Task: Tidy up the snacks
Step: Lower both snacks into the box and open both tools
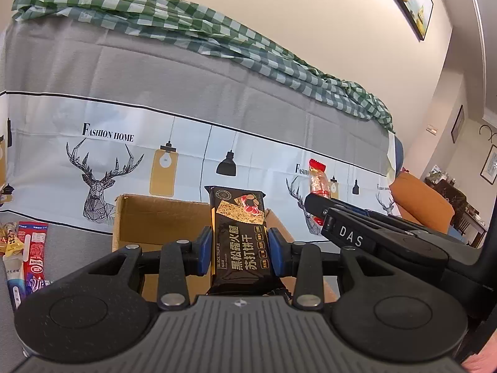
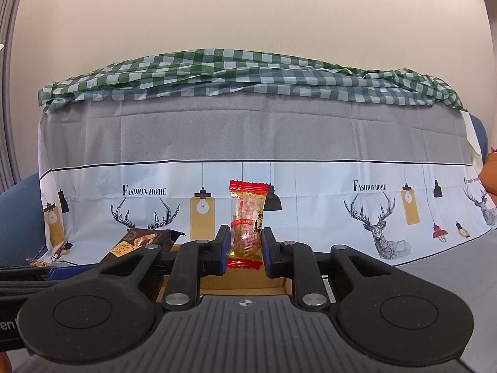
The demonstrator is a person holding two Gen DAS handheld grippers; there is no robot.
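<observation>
My left gripper (image 1: 240, 247) is shut on a black cracker packet (image 1: 240, 233) and holds it upright above an open cardboard box (image 1: 155, 217). My right gripper (image 2: 246, 245) is shut on a clear snack packet with red ends (image 2: 247, 223), held upright over the box's rim (image 2: 248, 283). The right gripper and its snack (image 1: 318, 180) also show at the right of the left wrist view. The cracker packet (image 2: 139, 241) shows at the left of the right wrist view.
Several loose snack packets (image 1: 28, 248) lie on the grey cloth left of the box. Behind stands a sofa back draped with a deer-print cloth (image 2: 248, 143) and a green checked cloth (image 2: 248, 74). An orange cushion (image 1: 422, 199) is at the right.
</observation>
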